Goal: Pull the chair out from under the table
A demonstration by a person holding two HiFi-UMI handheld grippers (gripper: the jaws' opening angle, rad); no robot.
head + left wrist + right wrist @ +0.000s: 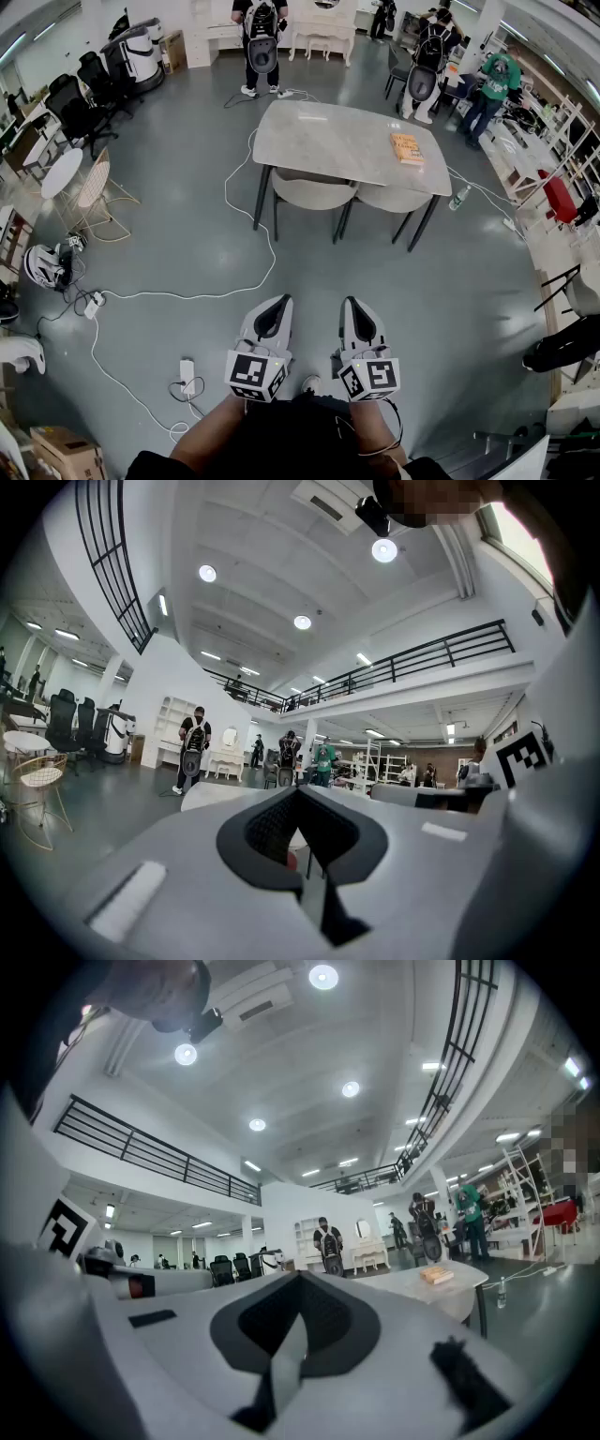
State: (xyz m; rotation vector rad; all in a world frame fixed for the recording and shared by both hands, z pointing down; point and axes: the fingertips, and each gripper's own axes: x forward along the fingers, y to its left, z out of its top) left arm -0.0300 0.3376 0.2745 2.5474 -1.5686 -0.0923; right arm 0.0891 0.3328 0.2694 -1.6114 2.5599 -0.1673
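Observation:
A pale oval table (328, 141) stands in the middle of the grey floor, well ahead of me. Two beige chairs are tucked under its near side, one on the left (312, 192) and one on the right (389, 199). My left gripper (279, 303) and right gripper (351, 306) are held side by side close to my body, pointing level at the table and far short of the chairs. Both are shut with nothing between the jaws. The left gripper view shows its jaws (300, 794) closed; the right gripper view shows its jaws (300, 1279) closed and the table (412, 1286) beyond.
An orange book (407, 148) lies on the tabletop. White cables (251, 211) snake over the floor from the table's left legs to a power strip (187, 371) near my feet. A wire chair (94, 192) stands at the left, a bottle (459, 197) by the table's right legs, people at the back.

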